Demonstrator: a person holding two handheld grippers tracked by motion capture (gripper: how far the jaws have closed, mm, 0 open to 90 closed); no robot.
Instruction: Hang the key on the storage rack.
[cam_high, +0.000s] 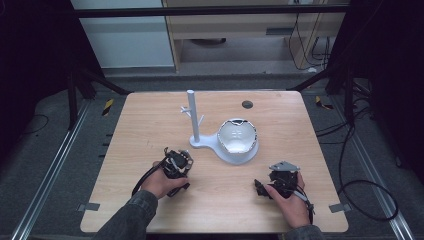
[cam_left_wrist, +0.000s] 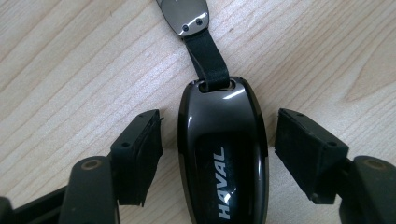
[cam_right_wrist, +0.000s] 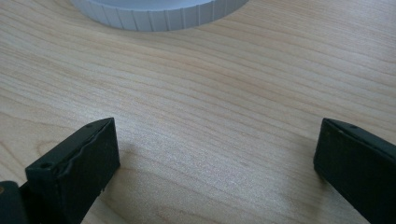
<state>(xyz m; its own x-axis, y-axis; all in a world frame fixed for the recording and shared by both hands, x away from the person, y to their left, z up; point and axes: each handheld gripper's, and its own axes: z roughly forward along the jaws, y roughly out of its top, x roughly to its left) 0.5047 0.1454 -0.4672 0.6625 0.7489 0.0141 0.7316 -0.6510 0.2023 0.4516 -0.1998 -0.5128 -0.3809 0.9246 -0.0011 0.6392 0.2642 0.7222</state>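
Observation:
A glossy black car key fob (cam_left_wrist: 222, 154) marked HAVAL lies flat on the wooden table (cam_left_wrist: 70, 70). A black strap (cam_left_wrist: 208, 56) runs from it to a metal tag (cam_left_wrist: 184, 14). My left gripper (cam_left_wrist: 219, 140) straddles the fob, open, with a narrow gap between each pad and the fob's sides. In the high view the left gripper (cam_high: 176, 162) sits left of centre, pointing down at the table. My right gripper (cam_high: 280, 175) rests near the front right, and its jaws (cam_right_wrist: 215, 154) stand wide open over bare wood.
A white stand with a pegged upright post (cam_high: 192, 117) and a round dish-shaped base (cam_high: 238, 136) sits mid-table; its ribbed rim (cam_right_wrist: 159, 14) lies just ahead of the right gripper. A small dark disc (cam_high: 247, 104) is near the table's far edge.

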